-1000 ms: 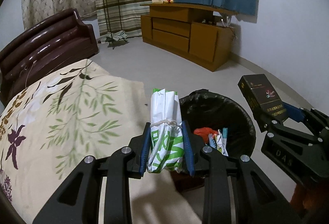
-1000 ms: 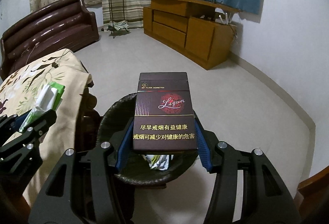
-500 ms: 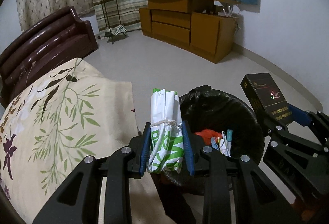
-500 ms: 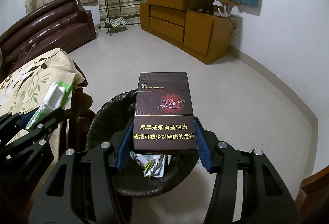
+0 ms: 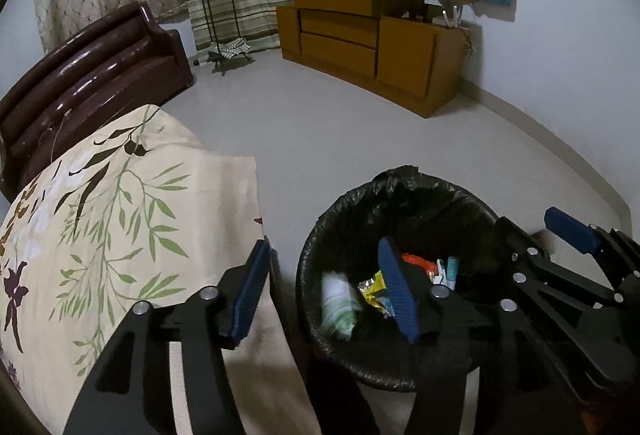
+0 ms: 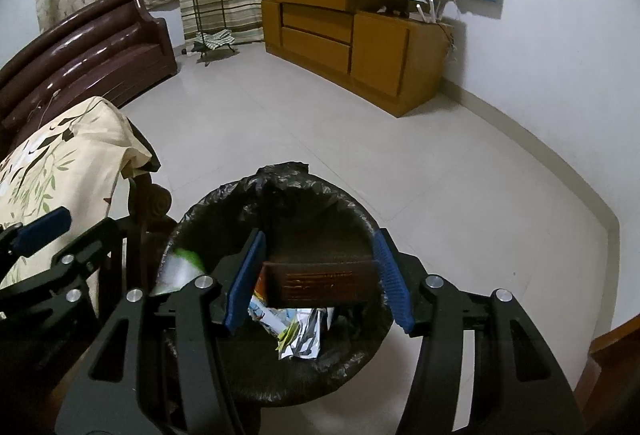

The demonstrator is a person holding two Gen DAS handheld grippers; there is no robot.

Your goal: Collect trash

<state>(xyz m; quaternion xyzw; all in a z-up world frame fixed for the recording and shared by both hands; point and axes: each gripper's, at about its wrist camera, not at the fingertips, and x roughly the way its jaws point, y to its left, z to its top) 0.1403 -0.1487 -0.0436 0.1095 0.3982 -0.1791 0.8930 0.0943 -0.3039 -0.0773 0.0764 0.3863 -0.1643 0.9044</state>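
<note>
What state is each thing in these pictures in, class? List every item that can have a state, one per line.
left gripper: open, jaws have just been opening, nothing between them.
right gripper: open, dark carton blurred between the pads.
green and white packet: blurred, inside the bin.
dark carton: tipped over, above the trash.
trash bin: lined with a black bag, partly filled.
cabinet: drawers and door shut.

The bin liner (image 5: 348, 211) is black; the cloth (image 5: 120, 203) is cream with green leaf print; the cigarette pack (image 6: 324, 281) is dark brown.
</note>
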